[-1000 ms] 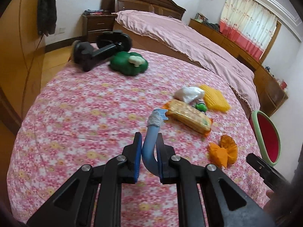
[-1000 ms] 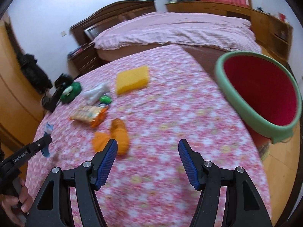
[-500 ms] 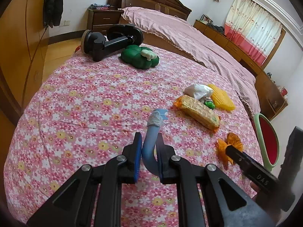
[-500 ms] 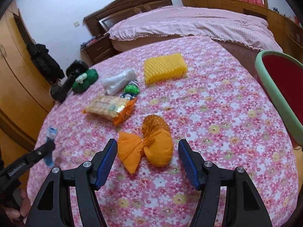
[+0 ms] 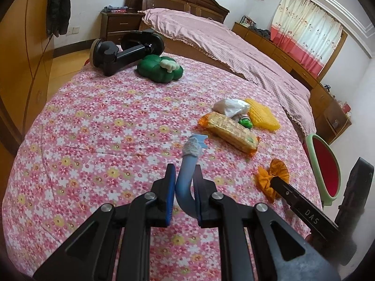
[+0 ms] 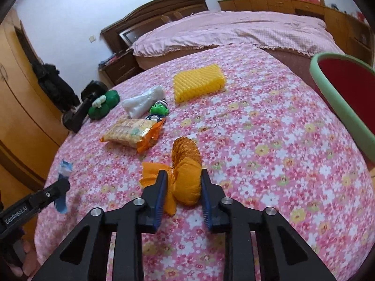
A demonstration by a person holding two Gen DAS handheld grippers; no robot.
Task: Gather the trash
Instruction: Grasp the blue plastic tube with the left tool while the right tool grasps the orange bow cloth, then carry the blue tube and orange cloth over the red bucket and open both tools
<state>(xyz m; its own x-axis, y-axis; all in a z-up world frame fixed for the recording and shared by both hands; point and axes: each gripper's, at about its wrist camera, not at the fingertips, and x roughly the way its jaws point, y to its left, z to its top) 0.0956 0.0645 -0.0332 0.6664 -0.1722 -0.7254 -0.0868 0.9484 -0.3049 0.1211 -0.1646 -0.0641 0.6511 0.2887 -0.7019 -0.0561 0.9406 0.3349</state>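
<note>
Left gripper (image 5: 185,187): angled downward and forward; fingers (image 5: 169,182) closed on a blue curved strip (image 5: 186,178), pads pressing both its sides. Right gripper (image 6: 184,187): angled downward likewise; jaws just closed inward; fingers (image 6: 160,189) now pressing the sides of an orange wrapper (image 6: 185,178) lying between them on the bed. Part of a hand (image 6: 29,257) visible below the left gripper in the right wrist view.
</note>
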